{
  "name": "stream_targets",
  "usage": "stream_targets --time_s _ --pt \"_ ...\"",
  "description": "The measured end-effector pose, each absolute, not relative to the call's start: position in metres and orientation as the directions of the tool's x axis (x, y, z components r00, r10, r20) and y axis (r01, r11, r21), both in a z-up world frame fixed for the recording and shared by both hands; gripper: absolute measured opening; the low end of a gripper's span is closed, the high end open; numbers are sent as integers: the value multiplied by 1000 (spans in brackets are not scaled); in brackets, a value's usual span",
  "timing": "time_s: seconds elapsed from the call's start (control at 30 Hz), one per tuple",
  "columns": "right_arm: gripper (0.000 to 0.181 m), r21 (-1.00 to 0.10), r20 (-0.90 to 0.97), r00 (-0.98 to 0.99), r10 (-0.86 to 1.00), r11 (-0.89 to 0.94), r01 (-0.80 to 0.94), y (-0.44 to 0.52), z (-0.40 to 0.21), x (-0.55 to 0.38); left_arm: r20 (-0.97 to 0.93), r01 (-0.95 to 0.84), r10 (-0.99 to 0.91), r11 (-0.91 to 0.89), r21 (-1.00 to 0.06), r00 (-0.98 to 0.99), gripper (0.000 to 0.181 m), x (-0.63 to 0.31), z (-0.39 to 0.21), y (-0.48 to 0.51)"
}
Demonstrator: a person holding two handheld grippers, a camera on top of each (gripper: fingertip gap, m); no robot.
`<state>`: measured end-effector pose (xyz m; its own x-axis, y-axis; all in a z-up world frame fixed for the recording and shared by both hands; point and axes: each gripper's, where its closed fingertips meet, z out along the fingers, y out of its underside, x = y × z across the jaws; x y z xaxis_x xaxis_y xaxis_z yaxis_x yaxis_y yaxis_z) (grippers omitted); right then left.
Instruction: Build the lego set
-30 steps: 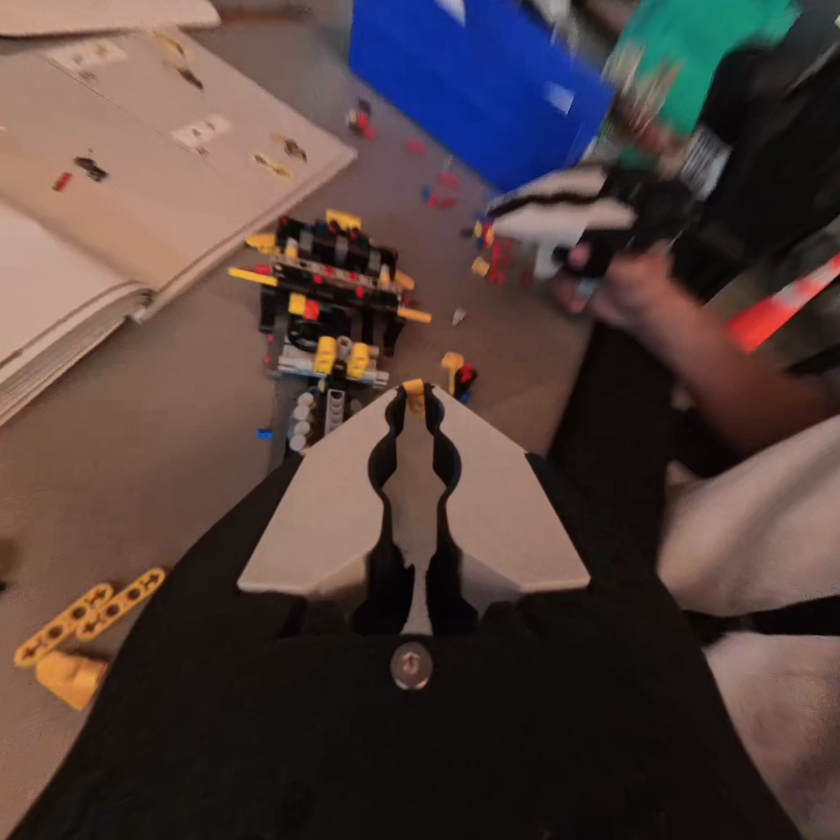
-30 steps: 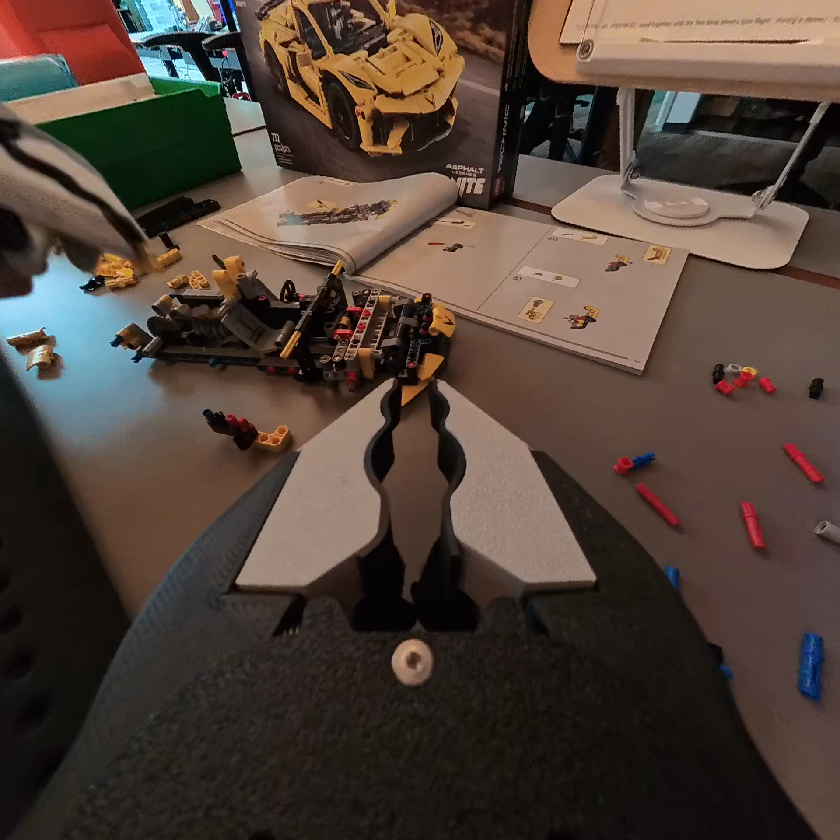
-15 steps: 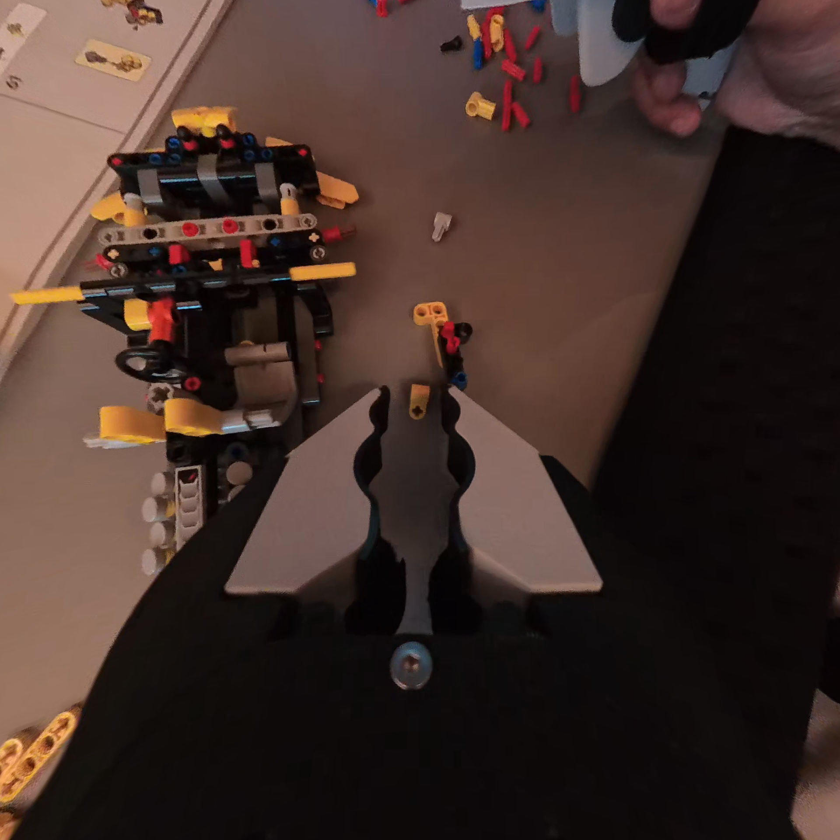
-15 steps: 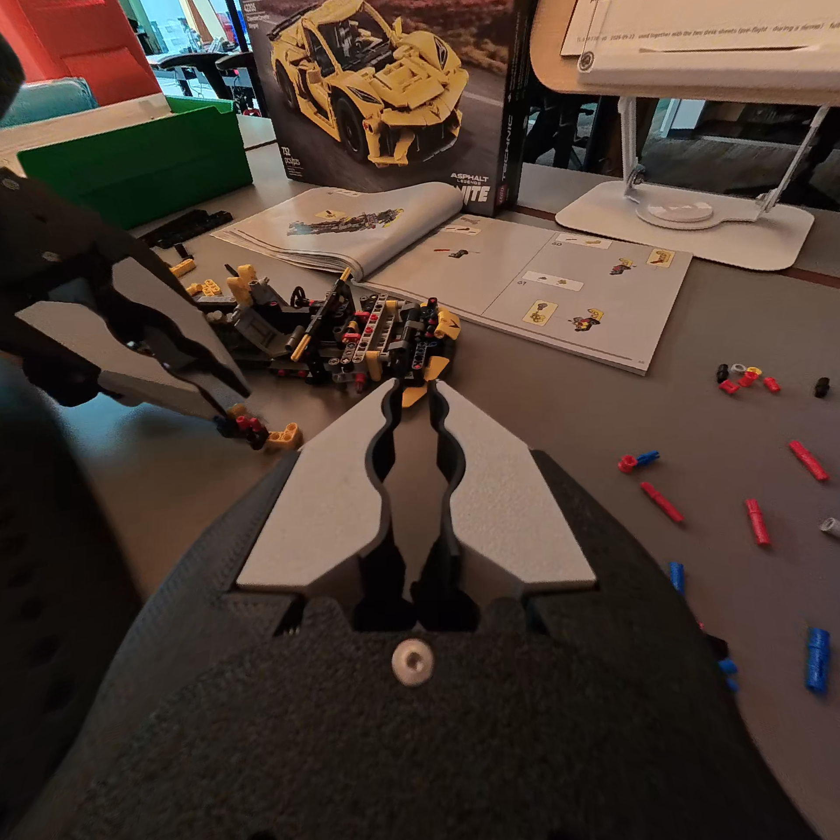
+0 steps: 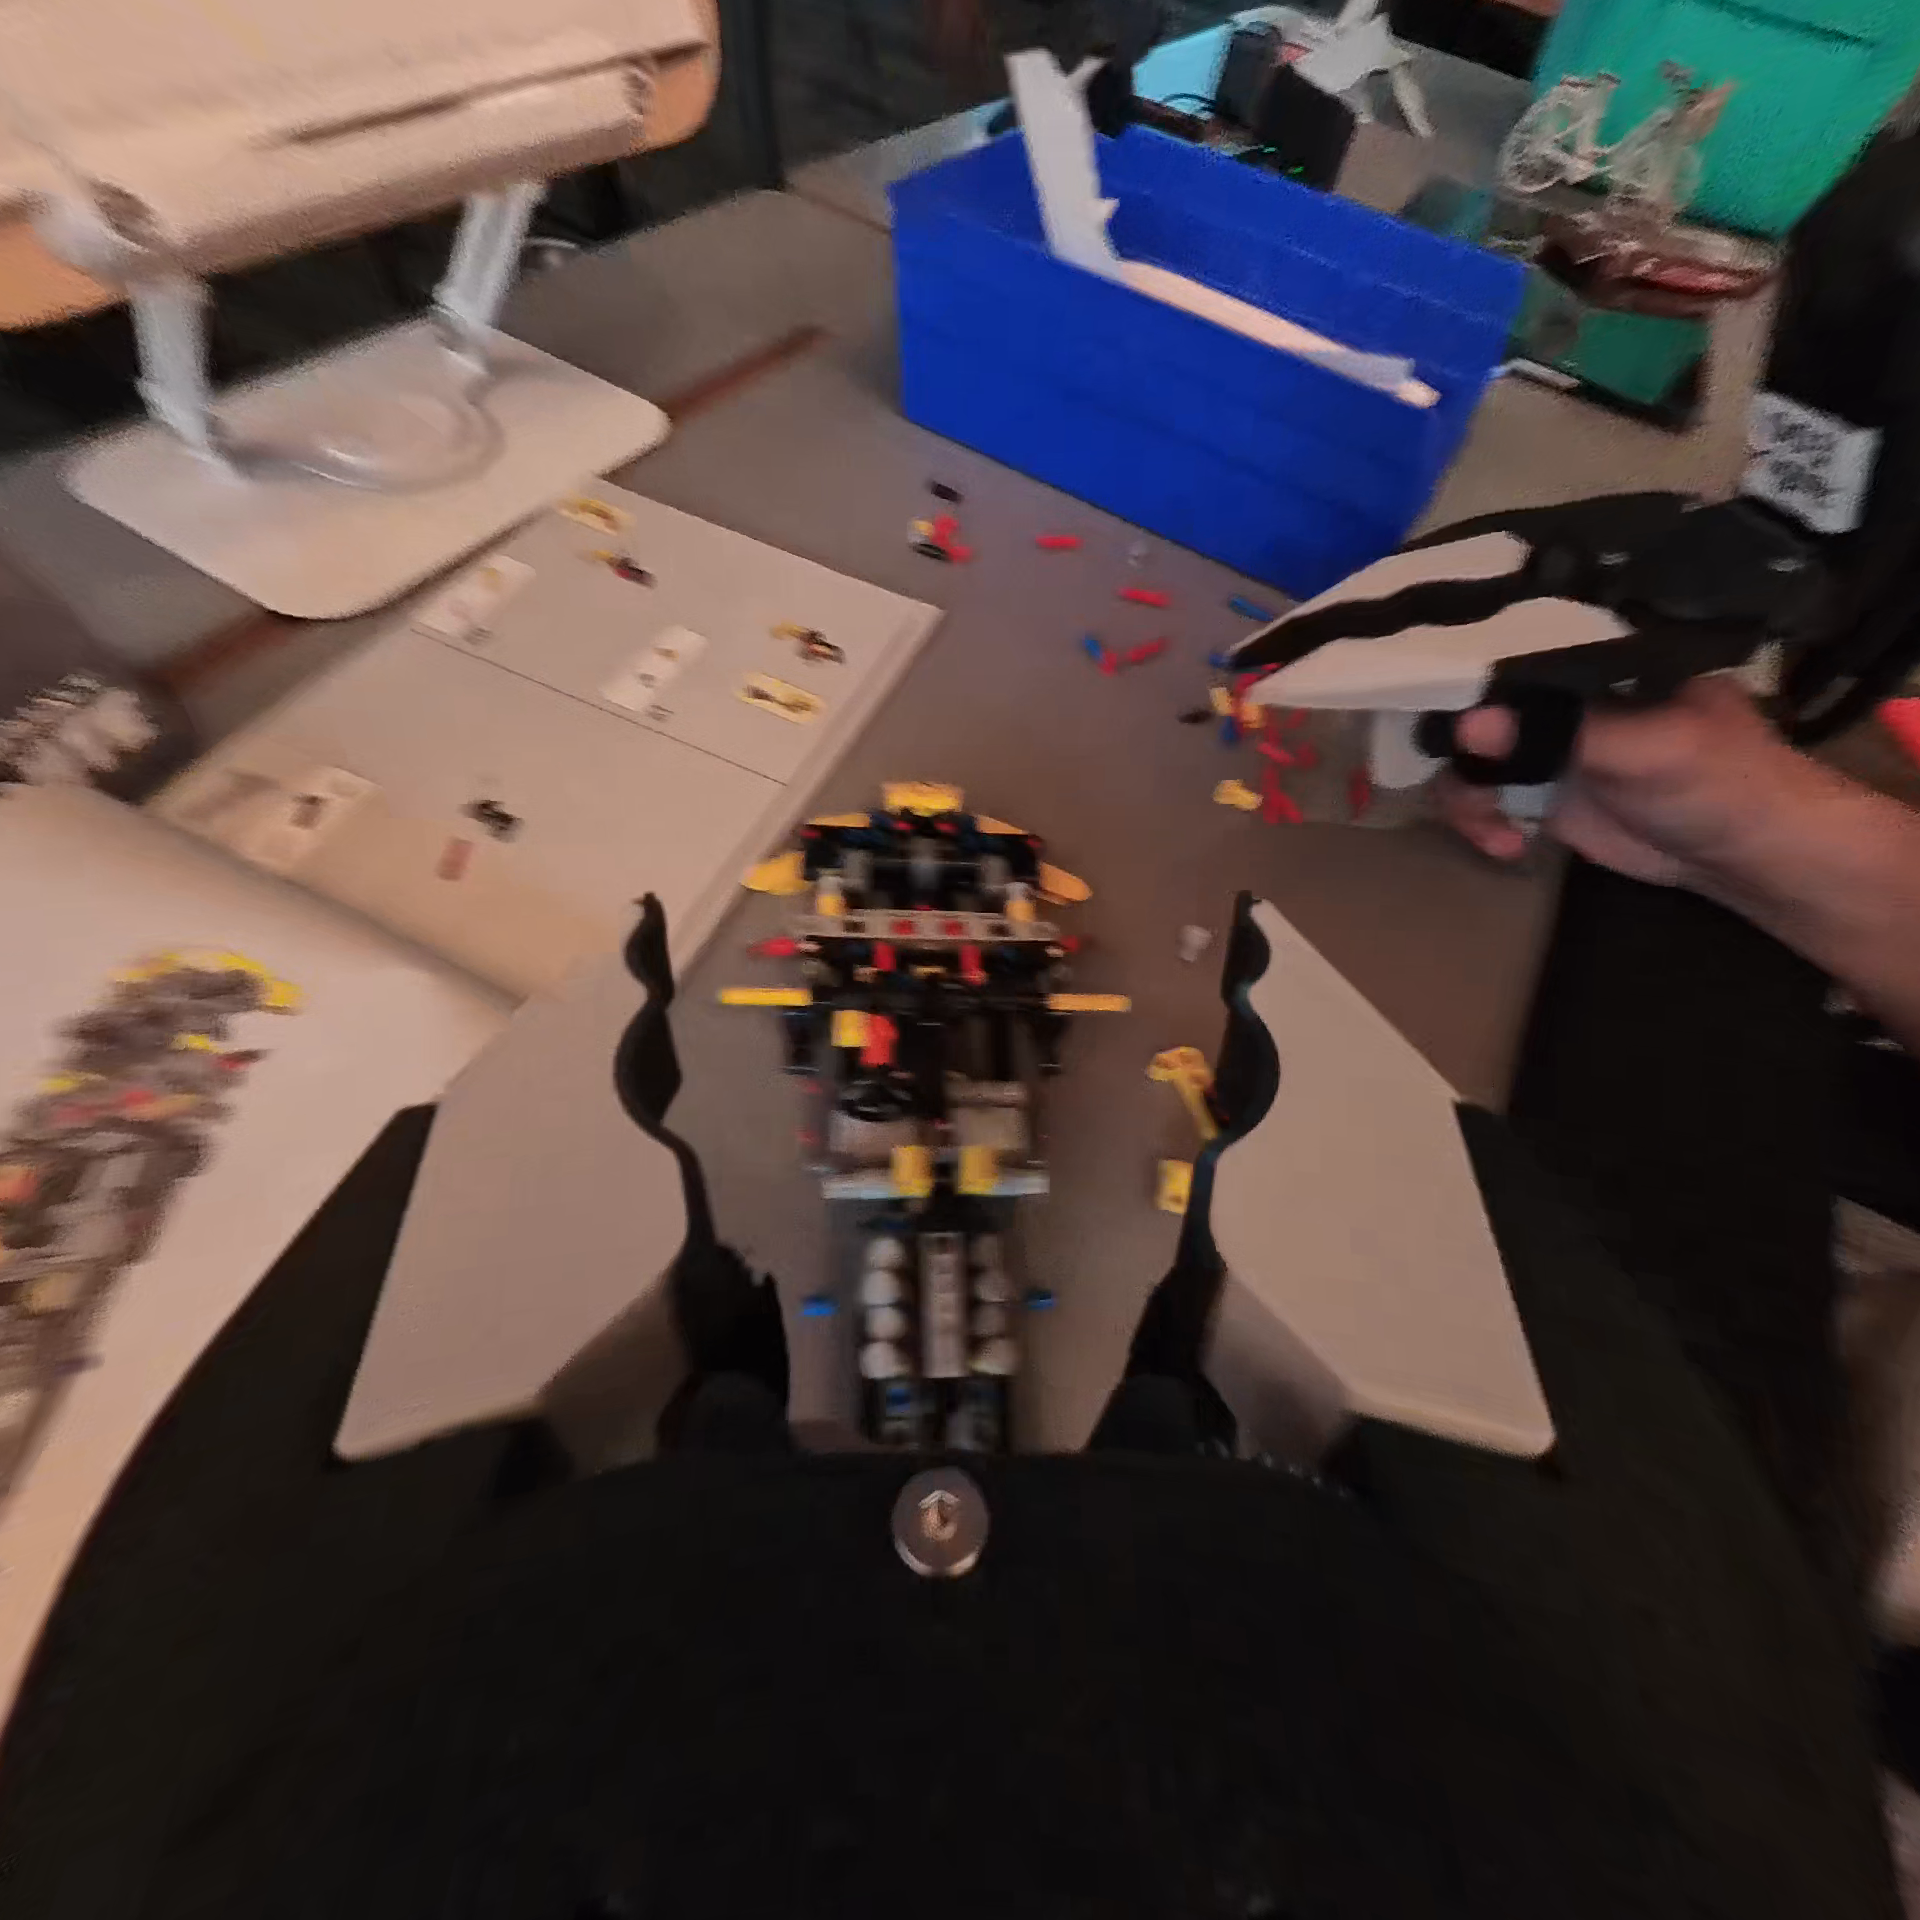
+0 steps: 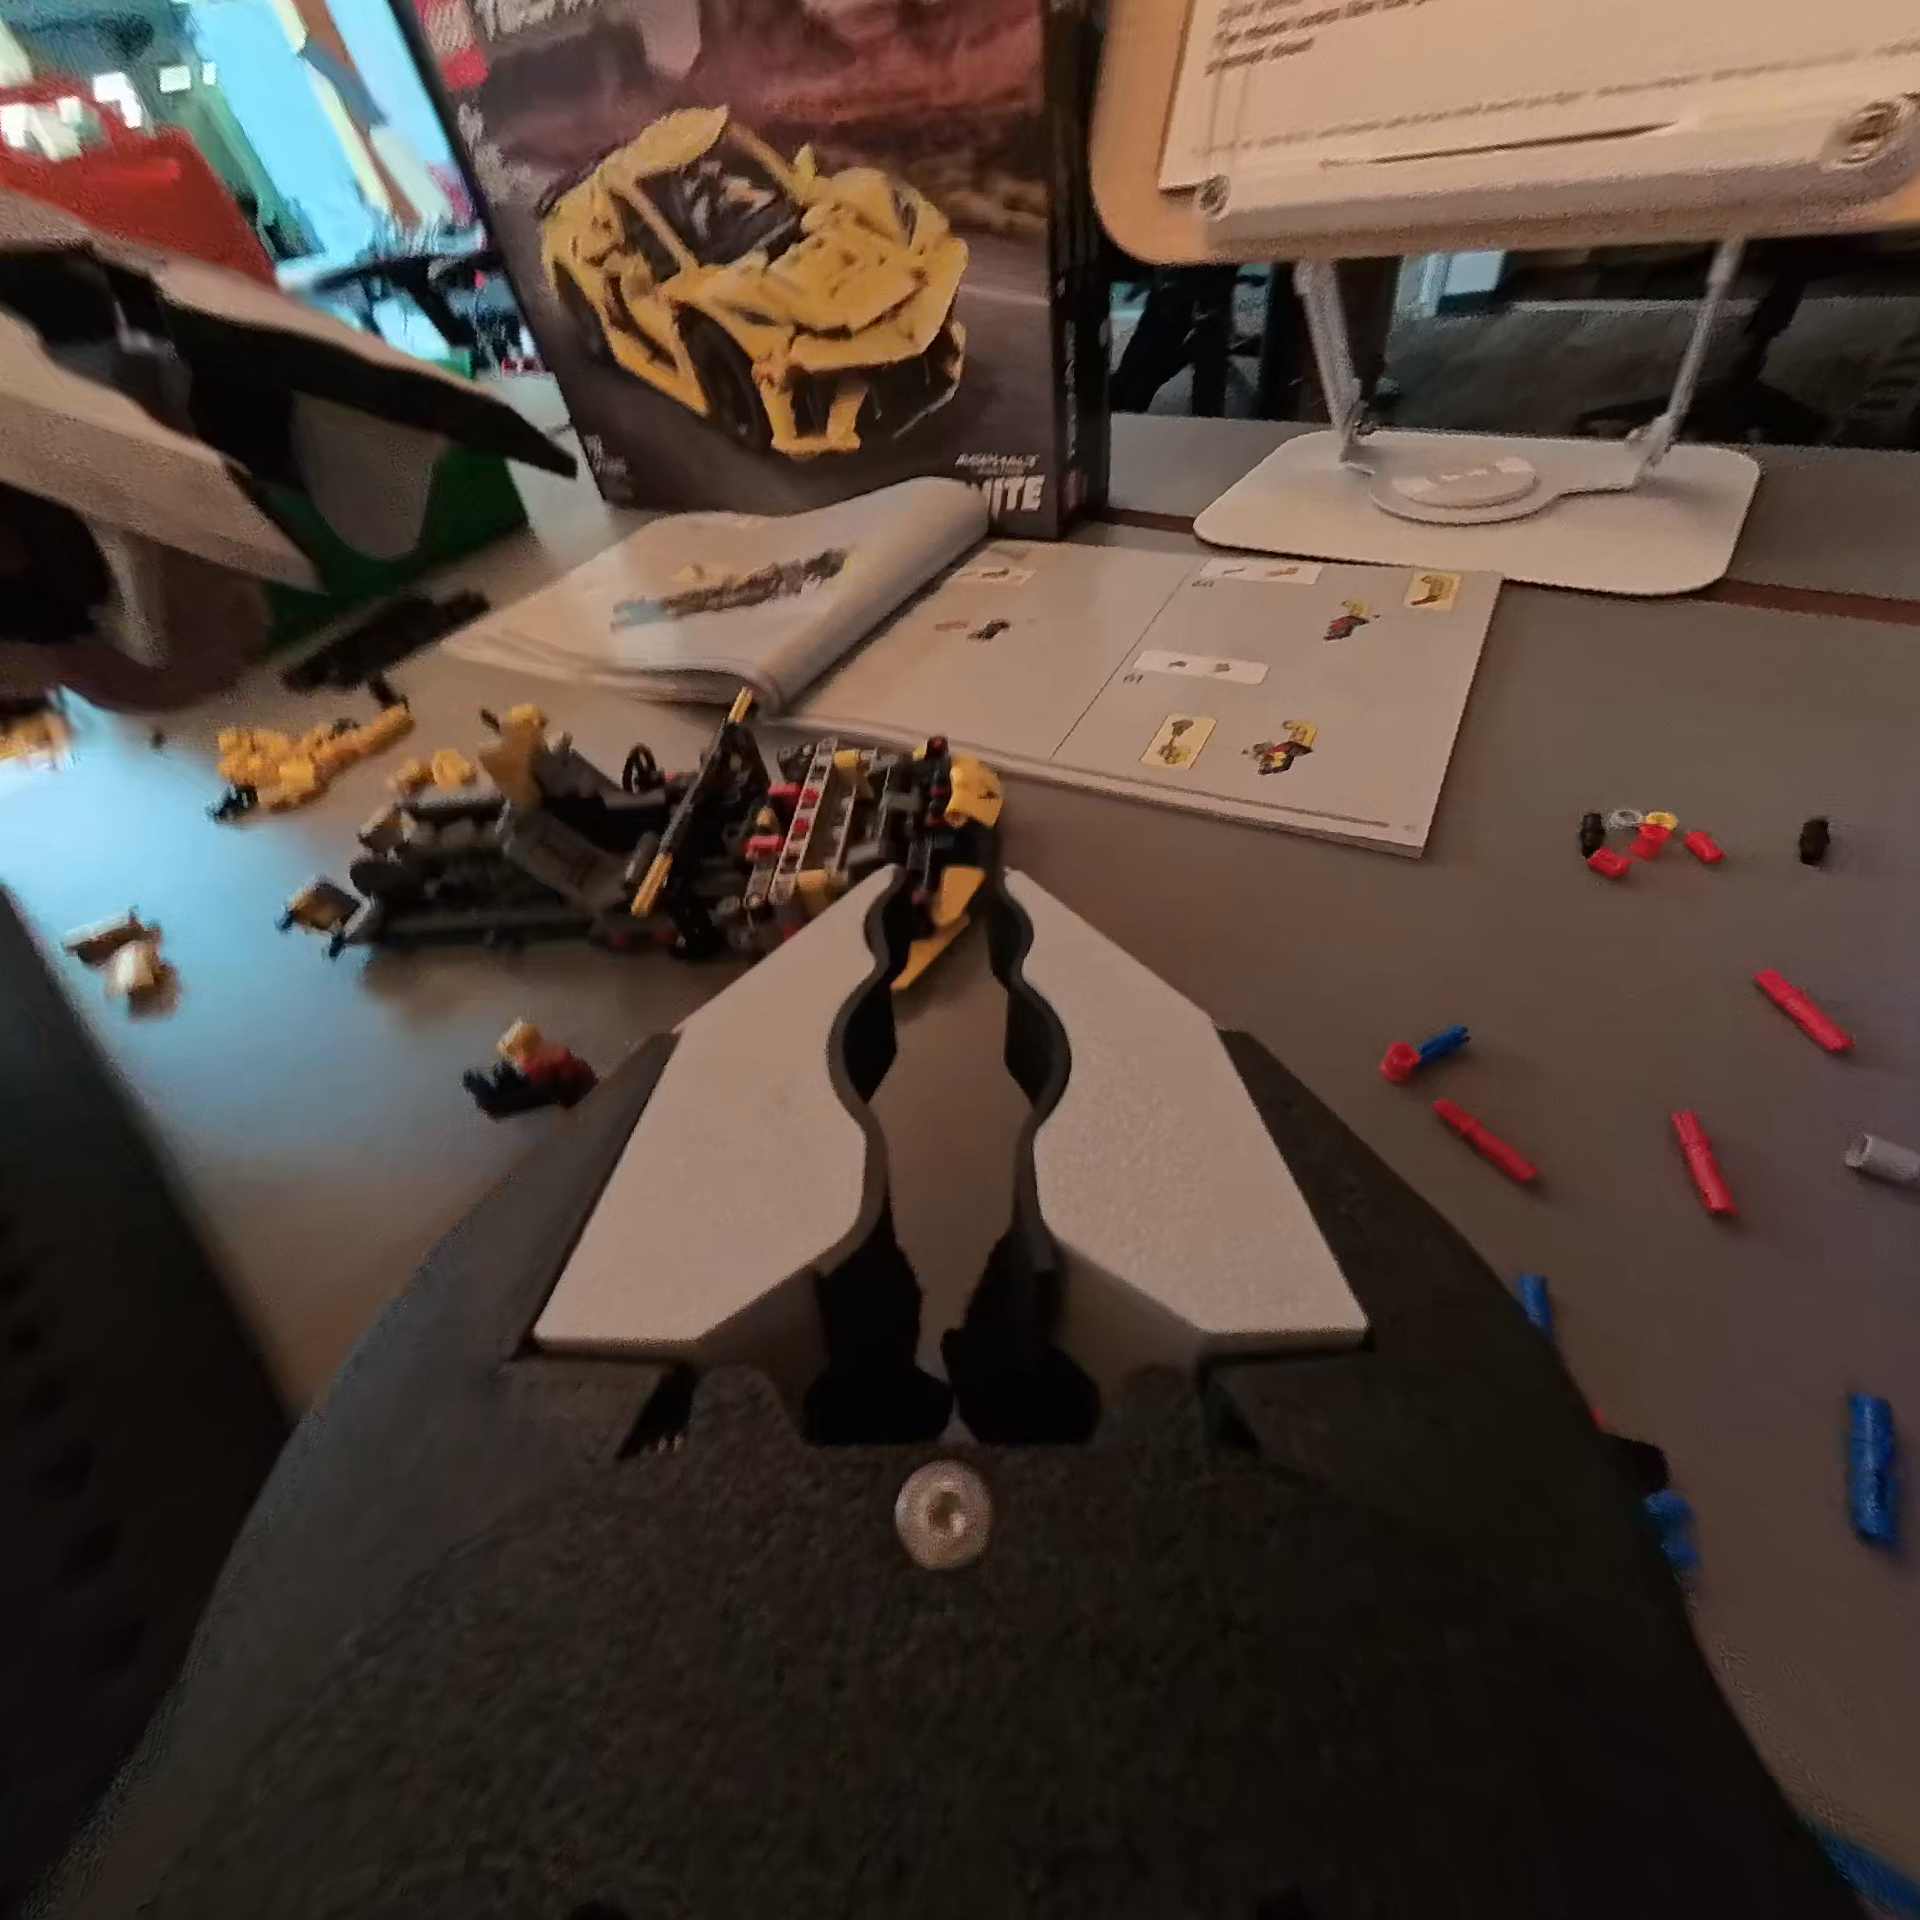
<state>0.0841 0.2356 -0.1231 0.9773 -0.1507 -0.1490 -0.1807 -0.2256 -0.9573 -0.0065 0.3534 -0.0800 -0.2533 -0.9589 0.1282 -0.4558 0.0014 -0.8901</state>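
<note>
The half-built black, grey and yellow car chassis [image 5: 925, 1039] lies lengthwise on the grey table, framed by my left gripper [image 5: 948, 914], which is wide open, empty and held above it. A small yellow piece [image 5: 1174, 1184] and a yellow-and-black sub-assembly [image 5: 1184, 1070] lie by its right finger. My right gripper [image 6: 951, 883] is empty, its jaws only a narrow gap apart, pointing at the chassis' yellow front [image 6: 675, 852]. In the left wrist view the right gripper [image 5: 1236, 665] hovers over loose pins [image 5: 1268, 769]. The left gripper [image 6: 436, 520] also shows at the upper left of the right wrist view.
The open instruction booklet [image 6: 1143, 665] lies behind the chassis, with the set's box [image 6: 779, 260] and a white stand [image 6: 1475, 509] behind it. A blue bin [image 5: 1174, 343] stands at the far right. Red and blue pins [image 6: 1704, 1143] and yellow parts [image 6: 301, 748] are scattered about. Between my left fingertips and the small yellow piece [image 5: 1174, 1184] there is roughly 12 centimetres.
My left gripper let go of the small yellow piece onto the table, opened wide and drew back, and now looks along the chassis. The right gripper has hardly moved.
</note>
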Motion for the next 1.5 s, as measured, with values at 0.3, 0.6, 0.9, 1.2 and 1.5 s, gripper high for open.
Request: stream_targets --time_s 0.3,0.6,0.9,1.2,1.5 --pt "57 -956 -97 948 -302 -237 -173 267 -137 114 88 -286 -987 -46 -957 -135 104 -6 -97 425" --pt "48 -951 23 933 -359 -296 -90 250 -141 126 107 -344 -994 -94 -934 -19 90 -10 -118 454" --pt "47 -935 17 902 -432 -325 -138 238 -145 142 126 -376 -991 -103 -921 -37 89 -12 -124 456" --pt "45 -930 -8 902 -432 -328 -166 238 -148 144 -7 -450 -1000 2 -893 10 87 -11 -149 471" --pt "45 -923 -27 910 -414 -338 -182 241 -151 140 32 -443 -999 -44 -895 35 85 -13 -148 478"
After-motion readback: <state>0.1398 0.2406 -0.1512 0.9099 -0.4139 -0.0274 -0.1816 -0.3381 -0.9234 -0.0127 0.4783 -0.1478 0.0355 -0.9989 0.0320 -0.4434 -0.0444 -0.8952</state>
